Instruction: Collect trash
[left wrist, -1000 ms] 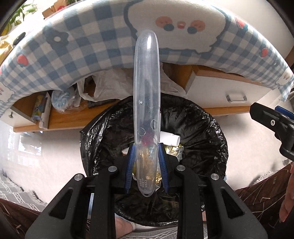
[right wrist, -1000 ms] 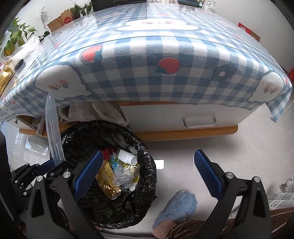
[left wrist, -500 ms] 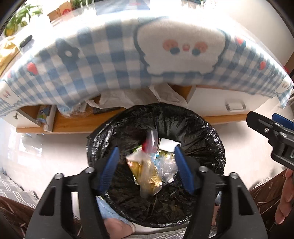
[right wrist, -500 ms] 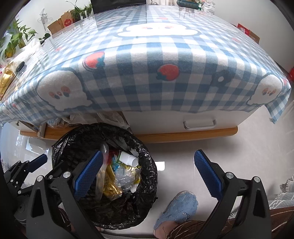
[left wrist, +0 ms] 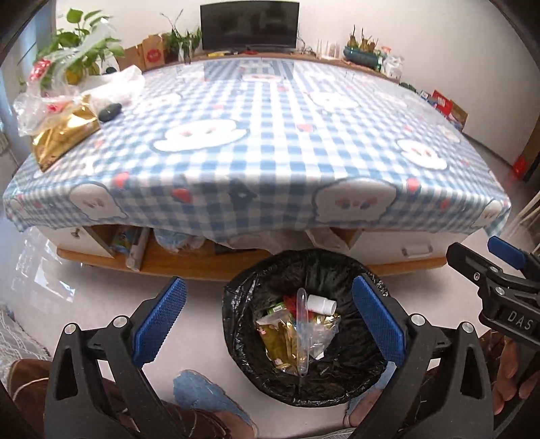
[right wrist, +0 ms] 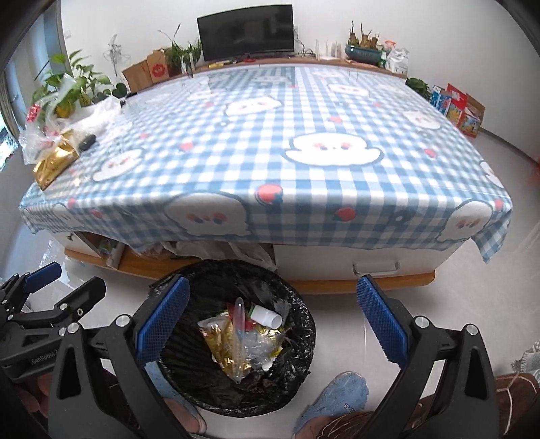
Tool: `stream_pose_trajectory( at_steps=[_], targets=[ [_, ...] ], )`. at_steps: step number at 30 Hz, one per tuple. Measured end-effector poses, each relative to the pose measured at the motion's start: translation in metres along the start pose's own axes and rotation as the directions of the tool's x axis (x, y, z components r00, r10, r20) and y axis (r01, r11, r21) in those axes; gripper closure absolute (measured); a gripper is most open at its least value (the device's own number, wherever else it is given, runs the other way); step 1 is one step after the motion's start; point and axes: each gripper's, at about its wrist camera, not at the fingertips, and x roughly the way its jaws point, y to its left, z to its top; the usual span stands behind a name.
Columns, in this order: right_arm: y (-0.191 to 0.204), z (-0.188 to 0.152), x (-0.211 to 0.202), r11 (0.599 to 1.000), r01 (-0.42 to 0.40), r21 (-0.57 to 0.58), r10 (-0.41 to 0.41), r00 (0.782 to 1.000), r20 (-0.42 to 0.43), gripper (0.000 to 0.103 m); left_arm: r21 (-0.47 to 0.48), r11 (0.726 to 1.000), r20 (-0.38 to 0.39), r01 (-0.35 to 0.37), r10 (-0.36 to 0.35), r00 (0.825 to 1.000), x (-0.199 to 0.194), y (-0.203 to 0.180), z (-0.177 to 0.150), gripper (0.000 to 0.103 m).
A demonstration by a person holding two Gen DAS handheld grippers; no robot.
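A black-lined trash bin [left wrist: 337, 273] stands on the floor in front of the table; it also shows in the right wrist view [right wrist: 297, 304]. A long clear plastic case [left wrist: 301, 331] lies inside it on gold and clear wrappers, seen too in the right wrist view [right wrist: 240, 334]. My left gripper [left wrist: 266, 320] is open and empty above the bin. My right gripper [right wrist: 270, 317] is open and empty above the bin's right side. A gold foil bag [left wrist: 60, 135] and clear plastic wrappers [left wrist: 37, 104] lie at the table's far left corner.
The table wears a blue checked cloth [left wrist: 270, 135] with open shelves and drawers beneath. A dark small object [left wrist: 109, 111] lies by the gold bag. Plants, boxes and a TV [left wrist: 249, 23] stand behind. The person's blue slippers [right wrist: 337, 402] are beside the bin.
My left gripper opened and let the clear case fall into the bin. Both grippers rose, so the whole tabletop now shows.
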Motion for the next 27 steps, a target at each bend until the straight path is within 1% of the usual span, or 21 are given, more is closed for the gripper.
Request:
stream_pose_trajectory(
  at_steps=[3,5,9,12,14,27],
  targets=[
    [0.005,-0.003,-0.024,1.000,-0.003,0.005,0.003,0.999,0.038,0.008,0.001,1.000,0.041,0.013,-0.013,0.999,-0.025,0.004,-0.001,0.006],
    [0.007,-0.006,-0.037,1.000,0.001,0.007,-0.001,0.999,0.055,0.008,-0.001,0.999,0.063,0.034,-0.034,0.997,-0.041,0.006,-0.002,0.006],
    [0.010,-0.015,-0.058,1.000,0.002,0.019,-0.004,0.998,0.065,0.008,0.015,0.998,0.098,0.055,-0.056,0.994,-0.068,0.004,-0.008,0.006],
    [0.013,-0.021,-0.068,1.000,0.010,0.012,-0.011,0.997,0.070,0.008,0.023,0.998,0.106,0.062,-0.064,0.992,-0.080,0.003,-0.013,0.006],
    [0.015,-0.023,-0.072,1.000,0.013,0.003,-0.013,0.997,0.074,0.008,0.027,0.997,0.108,0.068,-0.071,0.992,-0.081,0.002,-0.015,0.006],
    [0.016,-0.024,-0.069,1.000,0.021,-0.022,-0.019,0.995,0.093,0.008,0.010,0.999,0.084,0.048,-0.049,0.995,-0.064,0.007,-0.015,0.006]
  ],
)
